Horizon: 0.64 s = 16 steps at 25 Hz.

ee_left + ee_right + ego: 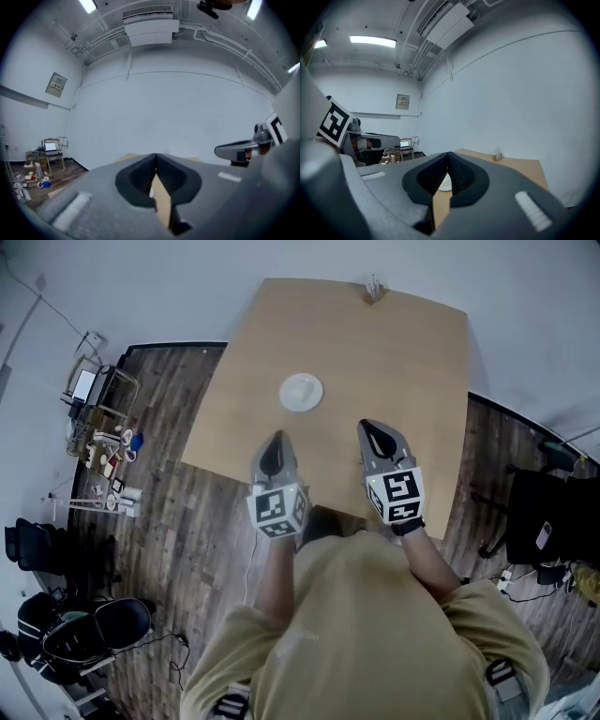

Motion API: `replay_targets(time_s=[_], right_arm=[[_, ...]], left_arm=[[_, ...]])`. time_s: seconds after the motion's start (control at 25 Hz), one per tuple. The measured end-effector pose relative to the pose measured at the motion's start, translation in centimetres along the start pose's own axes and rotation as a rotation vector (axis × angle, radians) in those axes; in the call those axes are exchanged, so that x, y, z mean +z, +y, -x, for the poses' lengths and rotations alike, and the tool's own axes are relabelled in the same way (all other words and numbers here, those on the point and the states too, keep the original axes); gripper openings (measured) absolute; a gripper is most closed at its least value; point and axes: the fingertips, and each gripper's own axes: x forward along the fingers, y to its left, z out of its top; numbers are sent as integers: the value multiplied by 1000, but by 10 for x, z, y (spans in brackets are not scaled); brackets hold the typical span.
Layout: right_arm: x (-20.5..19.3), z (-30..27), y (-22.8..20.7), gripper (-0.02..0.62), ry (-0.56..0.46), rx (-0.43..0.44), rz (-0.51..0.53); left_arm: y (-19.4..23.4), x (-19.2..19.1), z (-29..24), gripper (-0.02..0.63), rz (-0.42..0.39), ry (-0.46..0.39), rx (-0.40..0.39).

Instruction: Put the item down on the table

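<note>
A white plate (301, 392) lies near the middle of the wooden table (394, 352). In the head view both grippers hover over the table's near edge, short of the plate. My left gripper (274, 444) is below and left of the plate, and its jaws meet at the tips with nothing between them (156, 156). My right gripper (374, 431) is to the plate's right and is shut as well, empty (448, 154). A sliver of the plate (443, 184) shows through the gap behind the right jaws. Neither gripper holds any item.
A small glass holder (374, 289) stands at the table's far edge, also visible in the right gripper view (498, 153). A cart with a laptop (94, 390) and clutter is at the left on the wood floor. Dark chairs (539, 512) stand at the right.
</note>
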Motion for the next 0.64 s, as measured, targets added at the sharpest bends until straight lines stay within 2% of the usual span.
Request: replay_targets(time_s=[0.44, 0.64], right_arm=[[9, -32, -10, 6, 1, -37, -28], [14, -63, -11, 6, 6, -39, -30]], left_arm=[[0, 4, -37, 3, -12, 41, -102], [18, 8, -63, 3, -14, 45, -111]])
